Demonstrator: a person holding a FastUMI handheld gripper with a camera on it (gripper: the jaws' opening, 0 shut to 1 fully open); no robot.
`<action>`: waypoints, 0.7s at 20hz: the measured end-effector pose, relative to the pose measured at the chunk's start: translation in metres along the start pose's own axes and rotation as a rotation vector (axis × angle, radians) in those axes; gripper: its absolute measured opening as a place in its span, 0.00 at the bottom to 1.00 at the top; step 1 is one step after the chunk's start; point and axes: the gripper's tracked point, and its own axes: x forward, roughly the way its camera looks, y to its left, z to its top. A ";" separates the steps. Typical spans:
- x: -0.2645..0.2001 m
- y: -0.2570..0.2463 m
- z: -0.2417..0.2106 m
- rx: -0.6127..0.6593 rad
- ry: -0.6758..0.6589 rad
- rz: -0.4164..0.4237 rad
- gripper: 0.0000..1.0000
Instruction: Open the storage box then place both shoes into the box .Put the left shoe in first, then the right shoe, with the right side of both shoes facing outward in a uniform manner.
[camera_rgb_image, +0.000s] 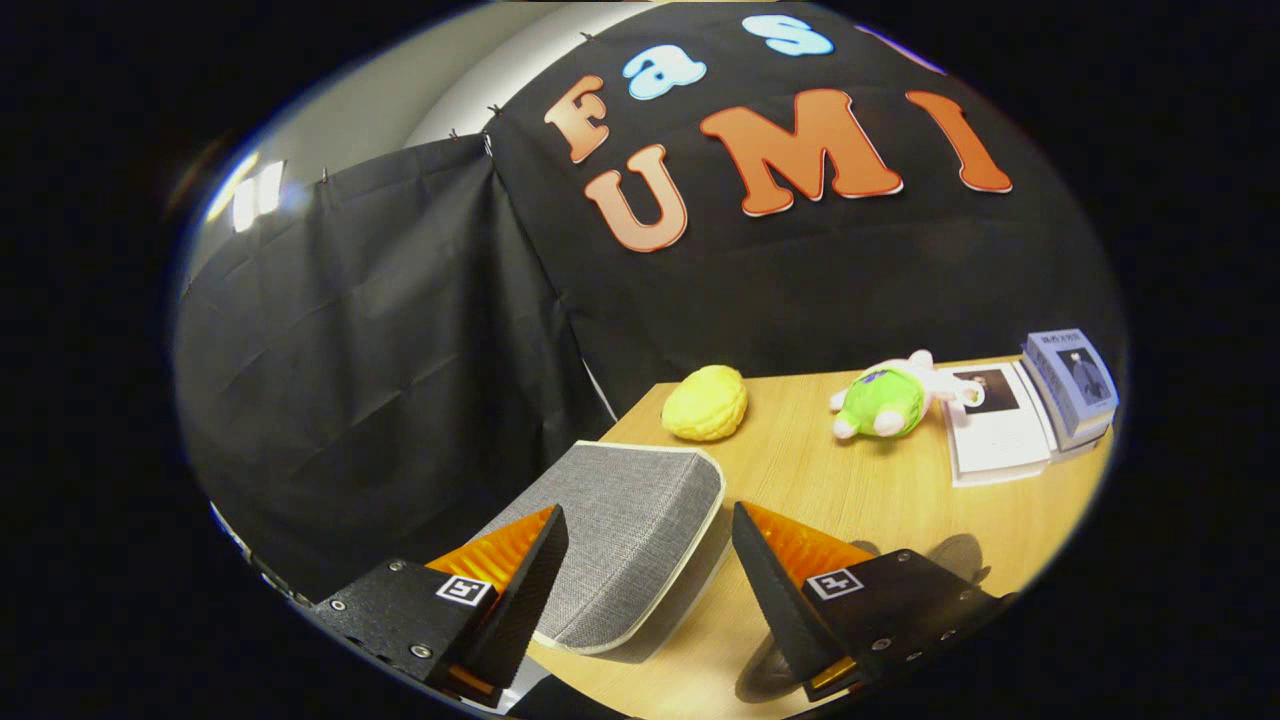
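My hand-held gripper (648, 560) hovers, fingers apart, over the closed grey storage box (630, 540) at the bench (850, 490) corner; a clumsy lid grab could shove it off.

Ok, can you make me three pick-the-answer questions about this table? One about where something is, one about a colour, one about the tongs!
1. Where is the grey box?
A. between and just ahead of the tongs
B. beside the books
C. on the floor

2. What colour is the plush toy?
A. red
B. green and white
C. black

3. The tongs are
A. shut on the box
B. open
C. holding a shoe

Answers: 1 A, the box lies in the gap between the fingers; 2 B, green body, white limbs; 3 B, a wide gap, nothing gripped.
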 end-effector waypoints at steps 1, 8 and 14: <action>0.007 -0.001 -0.005 0.018 0.026 0.013 0.98; 0.047 0.007 -0.033 0.118 0.113 0.113 0.98; 0.081 -0.005 -0.062 0.168 0.204 0.117 0.98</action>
